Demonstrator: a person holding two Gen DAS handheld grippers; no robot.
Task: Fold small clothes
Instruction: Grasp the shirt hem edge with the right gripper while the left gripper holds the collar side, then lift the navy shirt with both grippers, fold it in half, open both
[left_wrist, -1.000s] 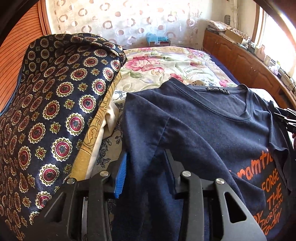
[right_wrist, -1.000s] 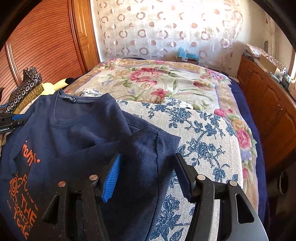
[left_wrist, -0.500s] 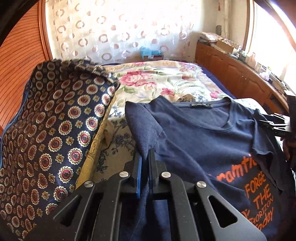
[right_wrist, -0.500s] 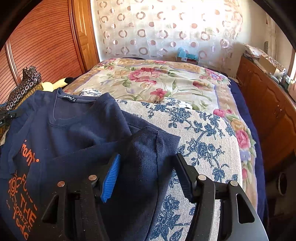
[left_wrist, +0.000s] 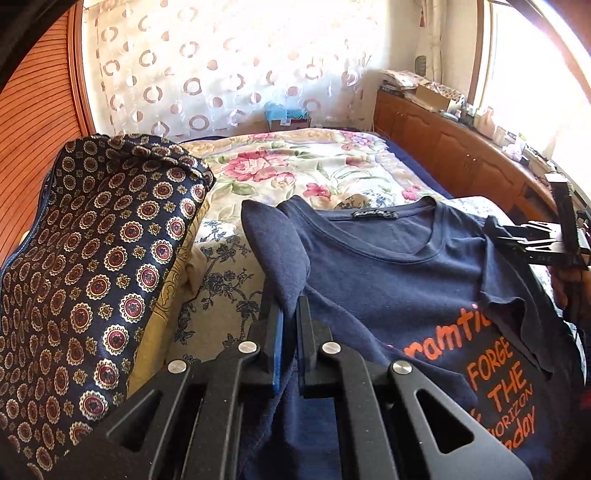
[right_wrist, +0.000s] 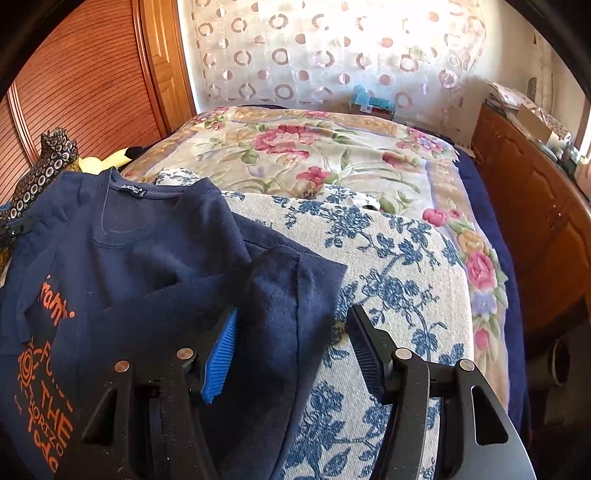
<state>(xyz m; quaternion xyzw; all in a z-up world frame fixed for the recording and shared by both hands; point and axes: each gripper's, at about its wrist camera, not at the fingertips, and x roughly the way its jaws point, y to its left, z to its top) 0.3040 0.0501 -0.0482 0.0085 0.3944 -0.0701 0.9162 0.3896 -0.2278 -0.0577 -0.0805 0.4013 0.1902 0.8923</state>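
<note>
A navy T-shirt (left_wrist: 399, 273) with orange lettering lies face up on a blue-flowered white cloth (right_wrist: 388, 258) on the bed. My left gripper (left_wrist: 289, 314) is shut on the shirt's left sleeve (left_wrist: 277, 254), which stands lifted above the bed. My right gripper (right_wrist: 291, 325) is open, its jaws on either side of the right sleeve (right_wrist: 291, 295), which lies folded in over the shirt (right_wrist: 147, 251). The right gripper also shows at the right edge of the left wrist view (left_wrist: 532, 243).
A navy pillow with medallion print (left_wrist: 92, 277) stands close on the left over a yellow cloth (left_wrist: 166, 306). A floral bedspread (right_wrist: 314, 155) covers the far bed. Wooden cabinets (right_wrist: 535, 229) run along the right; a wooden wardrobe (right_wrist: 81, 85) is on the left.
My left gripper closed on the left sleeve and lifted it. My right gripper stayed open over the right sleeve and barely moved.
</note>
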